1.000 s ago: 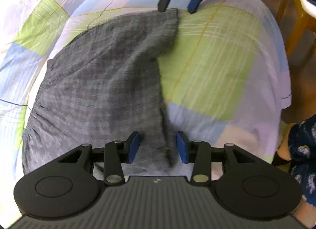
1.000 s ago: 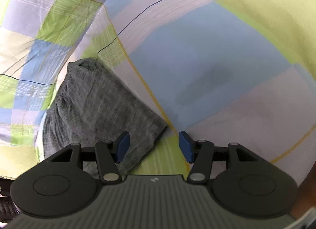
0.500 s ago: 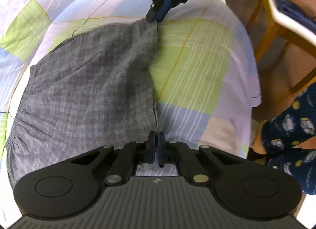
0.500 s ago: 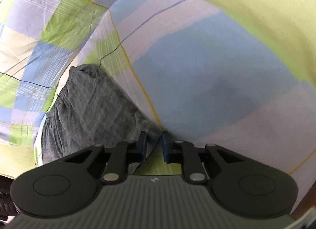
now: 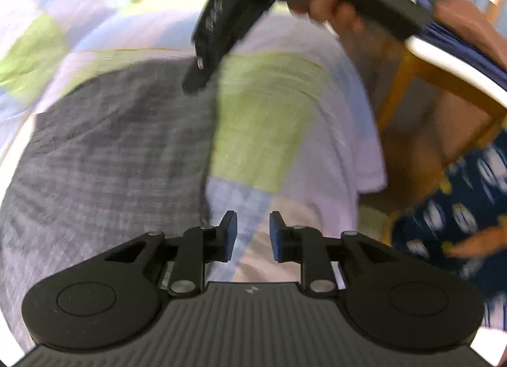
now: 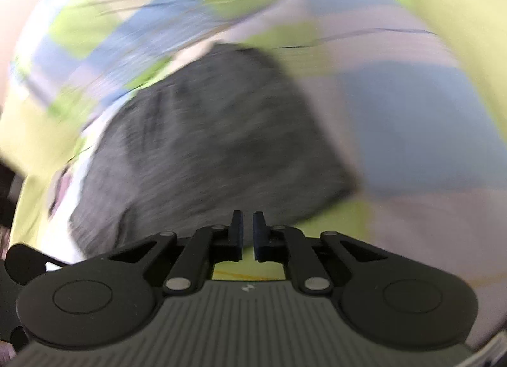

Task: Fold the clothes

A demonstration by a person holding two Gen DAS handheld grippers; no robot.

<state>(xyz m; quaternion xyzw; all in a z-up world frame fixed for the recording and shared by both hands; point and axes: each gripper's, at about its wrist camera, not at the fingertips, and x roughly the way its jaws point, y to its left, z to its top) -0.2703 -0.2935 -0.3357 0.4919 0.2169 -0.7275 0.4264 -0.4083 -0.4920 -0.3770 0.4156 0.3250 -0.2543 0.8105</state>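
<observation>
Grey checked shorts lie flat on a bed with a patchwork sheet; they also show in the right wrist view. My left gripper is open and empty, just right of the shorts' near right edge. My right gripper has its jaws nearly closed with a narrow gap and nothing between them, above the shorts' near edge. In the left wrist view the right gripper hangs over the shorts' far right corner, held by a hand. Both views are motion-blurred.
A wooden chair with blue cloth stands right of the bed. A person's leg in dark blue patterned fabric is at the right. The bed's right edge drops to the floor.
Both grippers were shut on the shorts' right edge half a second ago. The left has opened and let go; the right has released the cloth and lifted away. Both cameras are moving fast.
</observation>
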